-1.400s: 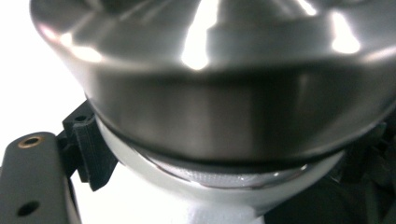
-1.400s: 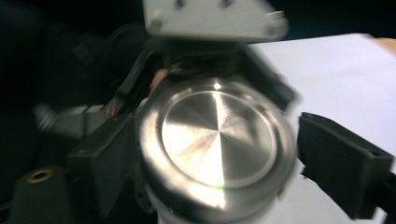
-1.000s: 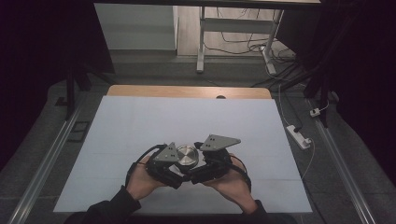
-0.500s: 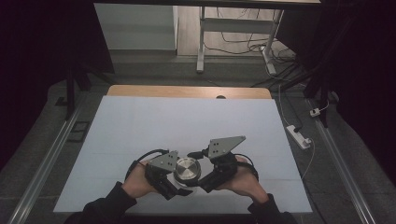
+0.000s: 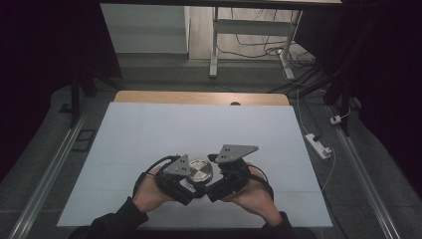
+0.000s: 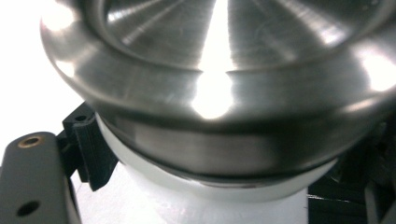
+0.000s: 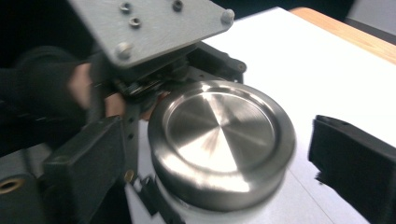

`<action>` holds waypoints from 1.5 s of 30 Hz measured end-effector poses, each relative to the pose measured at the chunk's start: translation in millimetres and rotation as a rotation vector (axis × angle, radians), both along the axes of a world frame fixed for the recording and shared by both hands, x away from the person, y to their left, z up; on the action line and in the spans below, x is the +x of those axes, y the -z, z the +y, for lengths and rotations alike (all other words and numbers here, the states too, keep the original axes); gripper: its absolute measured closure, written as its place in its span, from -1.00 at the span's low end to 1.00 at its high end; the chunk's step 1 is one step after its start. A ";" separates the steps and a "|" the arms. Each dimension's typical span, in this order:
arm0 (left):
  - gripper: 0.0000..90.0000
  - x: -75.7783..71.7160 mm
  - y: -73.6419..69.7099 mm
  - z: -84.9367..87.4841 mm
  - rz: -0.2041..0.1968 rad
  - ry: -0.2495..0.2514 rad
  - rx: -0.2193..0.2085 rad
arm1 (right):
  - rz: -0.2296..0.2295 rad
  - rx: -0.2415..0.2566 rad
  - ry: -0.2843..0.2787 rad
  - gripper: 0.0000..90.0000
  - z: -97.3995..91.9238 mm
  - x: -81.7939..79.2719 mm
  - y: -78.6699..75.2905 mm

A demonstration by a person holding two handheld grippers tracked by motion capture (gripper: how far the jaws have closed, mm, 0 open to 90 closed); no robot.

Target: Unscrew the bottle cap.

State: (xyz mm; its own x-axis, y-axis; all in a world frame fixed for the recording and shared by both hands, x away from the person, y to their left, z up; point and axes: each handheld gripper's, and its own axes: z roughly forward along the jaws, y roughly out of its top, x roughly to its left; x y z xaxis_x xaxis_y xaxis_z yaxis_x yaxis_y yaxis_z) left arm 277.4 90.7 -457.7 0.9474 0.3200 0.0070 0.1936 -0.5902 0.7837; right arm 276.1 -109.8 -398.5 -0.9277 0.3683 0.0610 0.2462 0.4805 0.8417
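A round jar with a brushed steel lid (image 5: 200, 171) and a white body stands near the table's front edge, between my two grippers. My left gripper (image 5: 188, 183) is shut on the jar; up close the lid (image 6: 215, 70) looms over the white body (image 6: 224, 186), with a black jaw against its left side. My right gripper (image 5: 213, 182) comes in from the right and straddles the lid (image 7: 219, 135). Its jaws have just been opening: the lid sits between them with a gap to the right-hand jaw.
The white tabletop (image 5: 199, 124) stretches away from the hands, with a wooden strip (image 5: 199, 97) along its far edge. A white power strip (image 5: 318, 145) and cables lie on the floor at the right. Metal rails run along both sides.
The hands and jar dipped slightly toward the near edge, then drifted back a little. The right gripper's grey plate has tilted a little.
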 end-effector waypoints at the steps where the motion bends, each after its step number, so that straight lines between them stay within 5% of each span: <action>1: -0.66 -0.4 0.3 -0.7 -0.001 0.001 0.002 | -0.011 -0.010 0.016 -0.85 3.9 -1.2 2.1; 6: -0.66 -2.1 -1.2 -1.8 -0.004 0.017 -0.006 | -0.030 -0.017 0.022 -0.59 8.6 -2.6 9.0; 19: -0.66 1.6 2.3 2.0 0.015 0.066 -0.027 | -0.028 0.051 -0.005 -0.58 -3.9 -1.1 -1.4; 30: -0.66 10.8 7.9 12.2 0.027 -0.016 -0.062 | -0.070 0.075 0.012 -0.59 -15.8 -1.5 -8.4; 45: -0.66 22.8 11.9 24.7 0.019 -0.097 -0.074 | -0.056 0.076 -0.002 -0.58 -20.5 -8.3 -3.4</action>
